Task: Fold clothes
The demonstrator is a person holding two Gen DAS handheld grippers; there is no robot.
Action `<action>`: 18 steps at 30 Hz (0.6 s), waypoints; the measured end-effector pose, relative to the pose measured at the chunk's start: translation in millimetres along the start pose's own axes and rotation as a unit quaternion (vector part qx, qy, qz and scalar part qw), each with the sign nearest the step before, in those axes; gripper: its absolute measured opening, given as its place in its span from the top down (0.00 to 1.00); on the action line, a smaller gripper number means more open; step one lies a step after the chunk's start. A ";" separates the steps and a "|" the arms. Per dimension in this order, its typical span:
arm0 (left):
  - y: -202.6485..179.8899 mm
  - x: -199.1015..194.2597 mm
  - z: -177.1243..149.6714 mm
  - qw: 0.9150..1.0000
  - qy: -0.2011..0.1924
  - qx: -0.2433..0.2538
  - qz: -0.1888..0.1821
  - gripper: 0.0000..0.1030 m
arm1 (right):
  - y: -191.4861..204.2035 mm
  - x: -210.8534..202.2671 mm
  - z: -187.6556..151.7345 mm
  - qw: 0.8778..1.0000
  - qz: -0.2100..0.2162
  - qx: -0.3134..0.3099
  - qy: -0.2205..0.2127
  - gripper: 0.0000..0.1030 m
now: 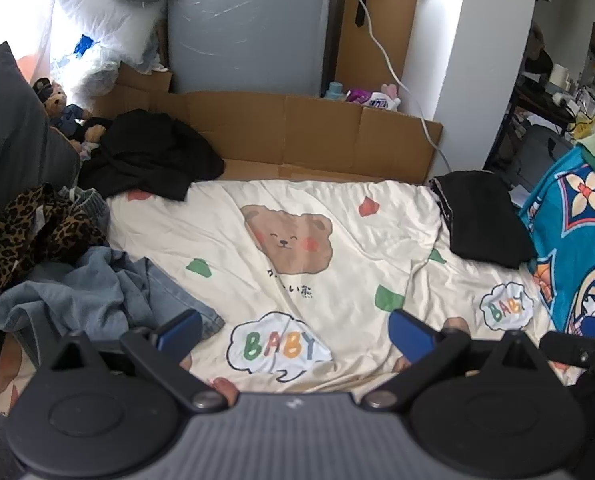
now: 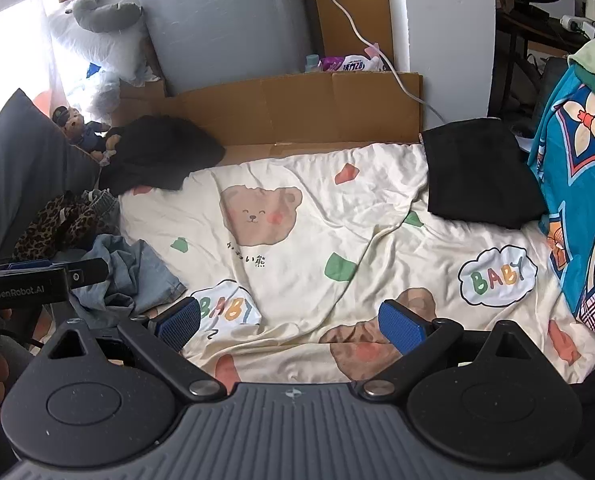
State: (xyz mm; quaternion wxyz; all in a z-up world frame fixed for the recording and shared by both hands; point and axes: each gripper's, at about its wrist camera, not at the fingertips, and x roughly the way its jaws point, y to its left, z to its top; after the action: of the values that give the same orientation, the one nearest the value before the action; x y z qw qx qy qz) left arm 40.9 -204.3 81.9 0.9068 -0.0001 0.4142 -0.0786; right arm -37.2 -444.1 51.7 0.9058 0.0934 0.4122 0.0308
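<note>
Both tongs released, empty: left gripper (image 1: 295, 332), right gripper (image 2: 289, 322) over cream bear-print bedsheet (image 1: 337, 240), clear for folding; crumpled light-blue denim jeans (image 1: 109, 292) nearest.

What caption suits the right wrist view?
Open right gripper above a bear sheet, folded black garment at right, jeans at left.

Cardboard sheet (image 1: 313, 128) behind bedsheet; teddy bears (image 1: 63, 108); white cable (image 1: 393, 72).

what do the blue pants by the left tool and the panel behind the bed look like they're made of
Blue pants: likely denim, faded matte light blue, with a stitched hem and heavy rumpled folds.
Panel: corrugated cardboard, plain matte brown, with flap creases and cut edges showing.
</note>
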 end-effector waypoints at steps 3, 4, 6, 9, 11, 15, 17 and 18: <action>-0.8 0.1 -0.6 1.000 0.003 0.000 0.000 0.02 | -0.5 0.7 -0.4 1.000 0.000 0.002 0.001 0.04; -1.1 0.1 -0.8 1.000 0.004 0.000 0.000 0.02 | -0.6 0.7 -0.4 1.000 0.000 0.002 0.001 0.04; -1.8 0.2 -1.3 1.000 0.006 0.001 0.000 0.02 | -3.9 0.7 -0.5 1.000 0.001 0.001 0.001 0.04; -3.4 0.6 -1.9 1.000 0.008 0.003 0.000 0.02 | -3.9 2.4 -0.2 1.000 0.000 0.002 0.002 0.04; -2.8 1.9 -2.5 1.000 0.010 0.003 -0.003 0.02 | -0.9 2.9 1.0 1.000 -0.002 0.006 0.005 0.04; -4.2 0.5 -2.7 1.000 0.007 0.007 -0.005 0.02 | 0.4 3.2 0.5 1.000 -0.002 0.002 0.004 0.04; -5.4 -0.4 -2.7 1.000 0.003 0.012 -0.004 0.01 | 0.3 2.5 0.9 1.000 -0.003 0.001 0.002 0.04; -6.0 -0.9 -2.7 1.000 0.001 0.014 -0.003 0.01 | 0.4 2.6 1.0 1.000 -0.004 0.001 0.001 0.04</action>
State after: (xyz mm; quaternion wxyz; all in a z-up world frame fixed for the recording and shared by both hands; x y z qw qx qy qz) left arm 37.4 -210.0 81.2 0.9061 0.0114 0.4139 -0.0873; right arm -34.8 -443.5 50.5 0.9054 0.0921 0.4136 0.0270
